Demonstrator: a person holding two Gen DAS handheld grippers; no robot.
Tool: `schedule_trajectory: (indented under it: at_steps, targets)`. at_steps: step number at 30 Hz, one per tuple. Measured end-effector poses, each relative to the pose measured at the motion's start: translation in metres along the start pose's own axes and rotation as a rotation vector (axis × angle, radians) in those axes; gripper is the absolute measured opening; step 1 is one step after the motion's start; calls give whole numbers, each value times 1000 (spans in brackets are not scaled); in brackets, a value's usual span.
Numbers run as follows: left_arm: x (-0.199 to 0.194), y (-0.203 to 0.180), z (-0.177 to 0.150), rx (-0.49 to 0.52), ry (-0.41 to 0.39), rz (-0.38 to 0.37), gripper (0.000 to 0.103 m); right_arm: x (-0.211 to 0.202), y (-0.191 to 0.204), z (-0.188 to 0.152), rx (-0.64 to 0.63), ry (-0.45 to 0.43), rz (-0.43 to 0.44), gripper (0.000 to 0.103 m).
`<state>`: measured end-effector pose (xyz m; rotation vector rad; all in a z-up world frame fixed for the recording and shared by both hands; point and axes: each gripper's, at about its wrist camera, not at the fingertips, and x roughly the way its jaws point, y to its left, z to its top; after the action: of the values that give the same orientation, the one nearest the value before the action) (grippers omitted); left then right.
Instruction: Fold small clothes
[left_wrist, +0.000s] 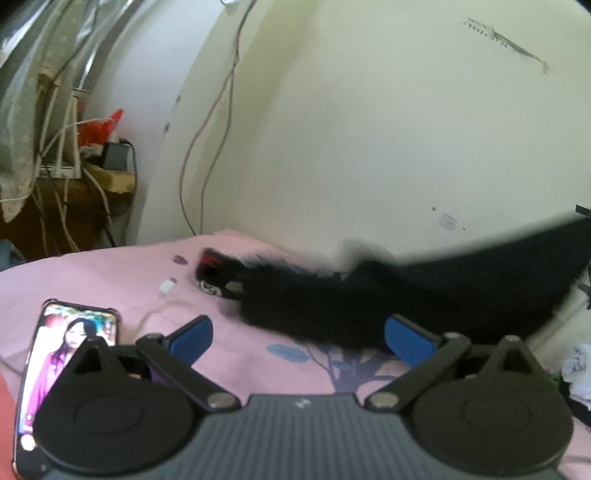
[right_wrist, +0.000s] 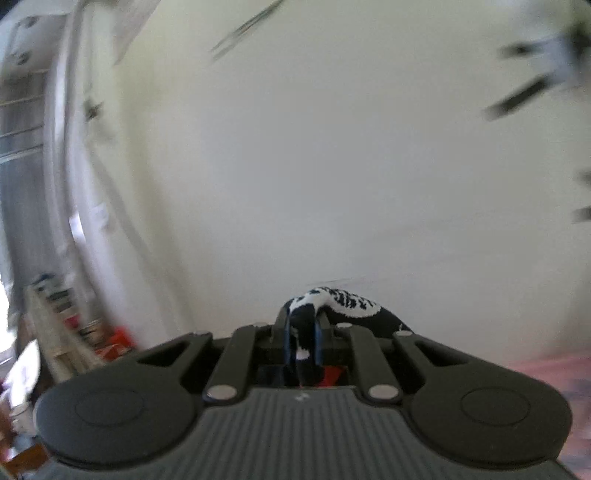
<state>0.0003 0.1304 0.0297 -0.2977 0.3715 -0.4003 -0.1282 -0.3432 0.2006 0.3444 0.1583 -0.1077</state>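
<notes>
a pink sheet (left_wrist: 110, 269) is spread below a cream wall (left_wrist: 369, 129); the left gripper (left_wrist: 299, 338) is held low over it with pads (left_wrist: 408, 341) wide apart and nothing between them; a blurred black cloth (left_wrist: 388, 295) is stretched just ahead of them, toward their right; a phone (left_wrist: 48, 354) lies at their left; the right gripper (right_wrist: 303, 339) is clamped together on a black-and-white garment (right_wrist: 347, 306), raised before the wall.

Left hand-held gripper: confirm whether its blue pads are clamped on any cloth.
No, the left hand-held gripper stands wide open, its blue pads apart over the pink sheet.
</notes>
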Motion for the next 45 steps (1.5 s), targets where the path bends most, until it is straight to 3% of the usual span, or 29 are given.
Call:
schedule_trajectory:
  at_steps: [5, 9, 11, 13, 14, 15, 18, 20, 21, 23, 24, 27, 30, 32, 33, 35, 37, 39, 42, 44, 45]
  targets:
    - [10, -26, 6, 88, 42, -38, 103, -93, -62, -24, -20, -36, -250, 5]
    - [27, -58, 1, 169, 134, -114, 103, -138, -96, -73, 25, 30, -298, 8]
    - [37, -77, -5, 193, 194, -186, 103, -148, -113, -101, 45, 83, -322, 20]
    - [48, -98, -13, 224, 246, -249, 103, -151, -117, -122, 14, 111, -390, 72]
    - [55, -109, -17, 240, 268, -260, 103, -154, -116, -129, -17, 100, -444, 83]
    - [63, -119, -21, 259, 298, -266, 103, -157, -118, -132, -44, 79, -467, 85]
    - [91, -141, -34, 291, 402, -302, 101, -160, -121, -133, -89, 66, -426, 85]
    - [102, -152, -47, 296, 470, -293, 77, -153, -123, -130, -94, 69, -398, 85]
    - [105, -156, -52, 295, 505, -289, 45, -147, -123, -129, -91, 78, -380, 85]
    - [100, -159, -57, 304, 501, -284, 19, -134, -120, -130, -87, 98, -335, 85]
    - [93, -158, -58, 314, 501, -301, 12, -126, -116, -130, -89, 110, -309, 85]
    - [58, -142, -55, 315, 510, -384, 12, -102, -105, -130, -112, 159, -241, 85]
    - [-5, -125, -56, 382, 512, -501, 11, -76, -99, -132, -138, 213, -175, 85]
    - [-38, -111, -59, 393, 557, -574, 10, -62, -92, -135, -164, 247, -136, 85]
    - [-53, -98, -58, 370, 588, -610, 3, -55, -90, -137, -175, 261, -116, 85]
    - [-77, -71, -54, 300, 635, -666, 5, -43, -86, -143, -180, 292, -74, 85]
    - [-90, -52, -40, 278, 600, -612, 15, -34, -82, -149, -186, 318, -38, 85]
    - [-87, -44, -18, 276, 525, -498, 49, -29, -80, -152, -185, 322, -25, 85]
    - [-53, -56, 12, 315, 463, -384, 52, -30, -90, -146, -150, 300, -50, 85]
    - [-15, -75, 31, 356, 424, -336, 60, -37, -102, -139, -124, 285, -85, 85]
    - [8, -89, 38, 380, 413, -324, 71, -43, -107, -137, -121, 276, -107, 85]
